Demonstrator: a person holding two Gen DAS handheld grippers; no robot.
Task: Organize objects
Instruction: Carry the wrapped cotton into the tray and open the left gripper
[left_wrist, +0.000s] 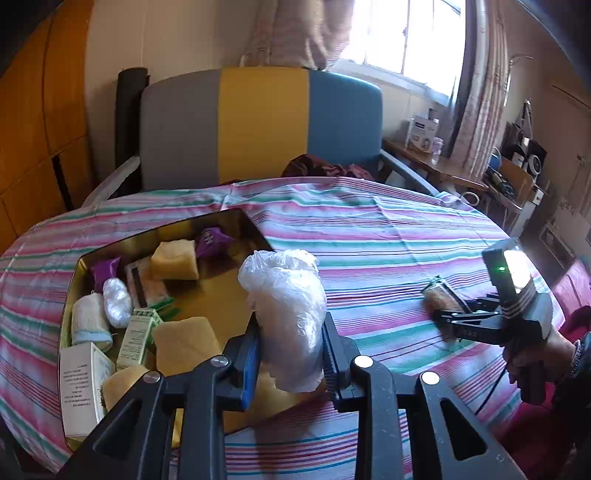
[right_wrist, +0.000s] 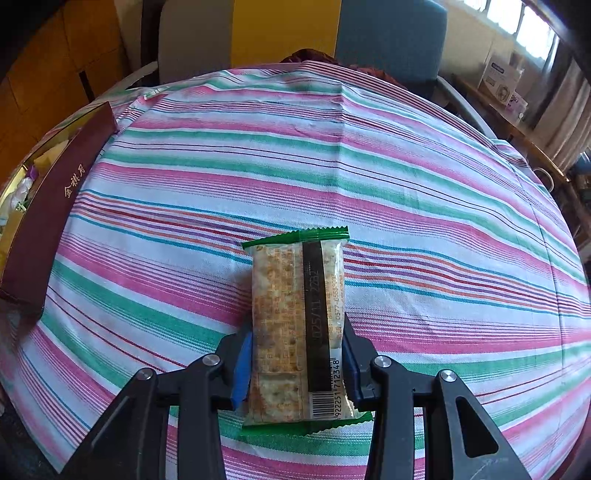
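My left gripper (left_wrist: 290, 325) is shut on a crumpled clear plastic bag (left_wrist: 286, 314), held over the near right edge of a gold-lined box (left_wrist: 236, 218). The box holds yellow wrapped blocks (left_wrist: 173, 260), purple packets (left_wrist: 212, 240), a small green carton (left_wrist: 138, 336) and a white carton (left_wrist: 79, 384). In the right wrist view my right gripper (right_wrist: 297, 365) is shut on a green-edged cracker packet (right_wrist: 297, 325) that lies on the striped cloth. In the left wrist view that right gripper (left_wrist: 448, 314) and the packet (left_wrist: 441, 295) sit at the table's right side.
The round table wears a pink, green and white striped cloth (right_wrist: 332, 155). The box's maroon side (right_wrist: 48, 218) is at the left in the right wrist view. A grey, yellow and blue chair (left_wrist: 258, 125) stands behind the table. A hand (left_wrist: 535, 358) holds the right gripper.
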